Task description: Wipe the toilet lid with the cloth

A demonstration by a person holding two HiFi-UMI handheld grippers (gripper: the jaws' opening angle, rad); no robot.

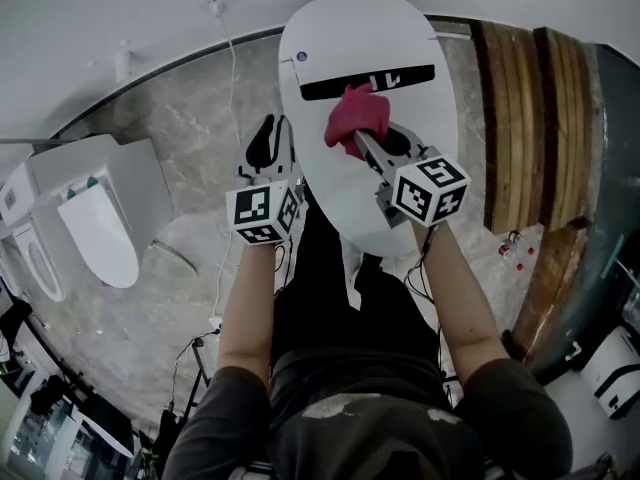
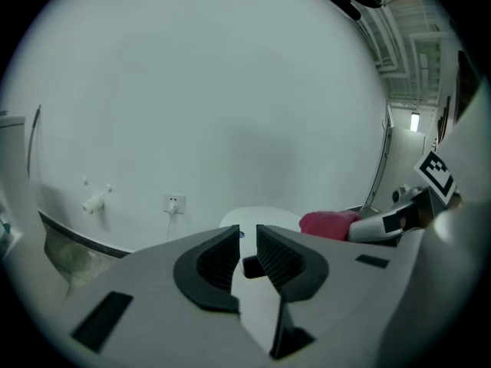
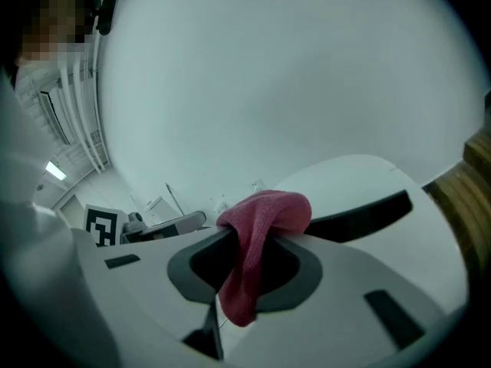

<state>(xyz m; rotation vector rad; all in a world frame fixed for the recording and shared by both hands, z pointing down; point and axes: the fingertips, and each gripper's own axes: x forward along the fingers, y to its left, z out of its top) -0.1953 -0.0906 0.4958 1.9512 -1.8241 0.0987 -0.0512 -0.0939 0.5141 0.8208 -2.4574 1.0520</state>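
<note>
The white oval toilet lid (image 1: 340, 38) lies shut ahead of me, with a black strip (image 1: 368, 82) across its far part. My right gripper (image 1: 362, 140) hangs over the lid's middle, shut on a red cloth (image 1: 355, 116). In the right gripper view the cloth (image 3: 265, 209) droops from between the jaws, in front of the lid (image 3: 360, 179). My left gripper (image 1: 268, 140) hovers beside the lid's left edge. Its jaws (image 2: 247, 240) stand a narrow gap apart with nothing between them. From there the cloth (image 2: 330, 223) shows to the right, above the lid (image 2: 265, 217).
A second white toilet (image 1: 90, 223) stands at the left on the marble floor (image 1: 180, 118). Wooden slats (image 1: 540, 118) line the right side, with small bottles (image 1: 512, 248) at their foot. A cable runs from a wall socket (image 2: 174, 203) behind the lid.
</note>
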